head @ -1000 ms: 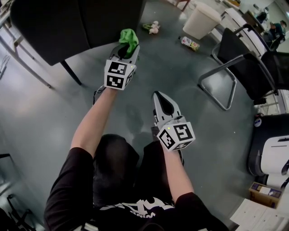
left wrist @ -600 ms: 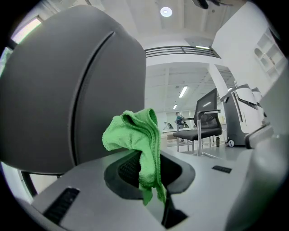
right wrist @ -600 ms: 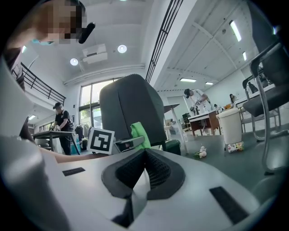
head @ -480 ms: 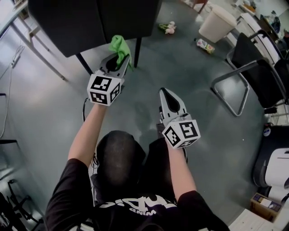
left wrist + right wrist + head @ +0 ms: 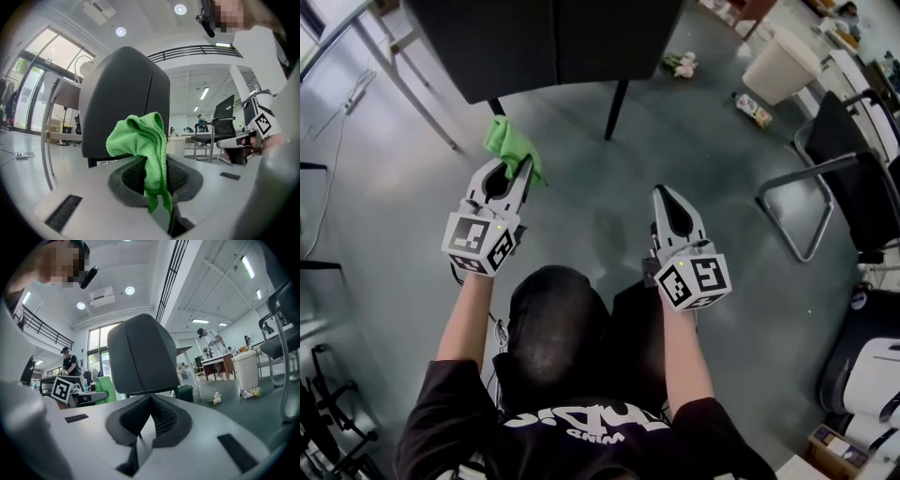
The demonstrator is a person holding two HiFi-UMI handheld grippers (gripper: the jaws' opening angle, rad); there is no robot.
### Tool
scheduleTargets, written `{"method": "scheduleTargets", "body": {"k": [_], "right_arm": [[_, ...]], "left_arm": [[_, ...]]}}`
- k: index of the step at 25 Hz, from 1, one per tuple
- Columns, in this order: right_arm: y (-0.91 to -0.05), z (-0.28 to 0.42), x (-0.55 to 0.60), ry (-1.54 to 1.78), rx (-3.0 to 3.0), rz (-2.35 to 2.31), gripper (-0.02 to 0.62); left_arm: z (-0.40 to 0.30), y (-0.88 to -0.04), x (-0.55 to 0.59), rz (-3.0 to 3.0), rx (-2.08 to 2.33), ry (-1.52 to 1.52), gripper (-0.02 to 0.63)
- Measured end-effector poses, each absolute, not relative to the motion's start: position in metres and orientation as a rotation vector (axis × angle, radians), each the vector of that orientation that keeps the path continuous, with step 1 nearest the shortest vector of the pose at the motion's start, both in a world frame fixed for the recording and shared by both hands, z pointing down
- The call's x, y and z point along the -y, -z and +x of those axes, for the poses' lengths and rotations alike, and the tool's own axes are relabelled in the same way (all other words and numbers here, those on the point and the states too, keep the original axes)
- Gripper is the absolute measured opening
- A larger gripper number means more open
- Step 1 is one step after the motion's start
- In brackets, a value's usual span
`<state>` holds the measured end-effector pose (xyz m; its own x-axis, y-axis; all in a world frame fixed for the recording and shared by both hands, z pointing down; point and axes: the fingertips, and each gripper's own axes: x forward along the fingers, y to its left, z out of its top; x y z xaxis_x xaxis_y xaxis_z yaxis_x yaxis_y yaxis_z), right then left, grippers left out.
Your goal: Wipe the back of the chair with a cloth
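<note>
A dark grey chair [image 5: 553,42] stands at the top of the head view, its back [image 5: 122,103] facing me; it also fills the middle of the right gripper view as the chair back [image 5: 140,357]. My left gripper [image 5: 514,167] is shut on a green cloth [image 5: 508,142], which bunches up above the jaws as the cloth [image 5: 143,140] in the left gripper view, a short way in front of the chair back and apart from it. My right gripper [image 5: 664,195] is shut with nothing in it, held lower and to the right.
A white bin [image 5: 780,64], a small toy [image 5: 680,64] and a packet [image 5: 753,111] lie on the grey floor at the upper right. A second black chair [image 5: 848,178] stands at the right. A table leg [image 5: 403,84] slants at the upper left.
Both grippers have drawn back toward my body and lower in the head view. The left one, still holding the cloth, has come away from the chair back.
</note>
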<state>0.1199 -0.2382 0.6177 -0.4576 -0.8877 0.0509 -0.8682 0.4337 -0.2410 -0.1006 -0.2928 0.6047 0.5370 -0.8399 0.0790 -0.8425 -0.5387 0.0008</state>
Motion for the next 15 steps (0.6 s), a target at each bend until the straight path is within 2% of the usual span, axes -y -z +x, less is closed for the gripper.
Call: {"method": "scheduleTargets", "body": {"k": [9,15], "right_arm": [[-0.617,0.109,0.246,0.388,-2.594,-1.553,-0.003],[-0.579,0.096,0.257,0.458,-2.601,-1.538,-0.003]], "left_arm": [[-0.134,-0.608,0.268,2.623,1.552,-0.069,0.064],[-0.132,-0.559,0.271,2.604,1.531,-0.066,0.064]]}}
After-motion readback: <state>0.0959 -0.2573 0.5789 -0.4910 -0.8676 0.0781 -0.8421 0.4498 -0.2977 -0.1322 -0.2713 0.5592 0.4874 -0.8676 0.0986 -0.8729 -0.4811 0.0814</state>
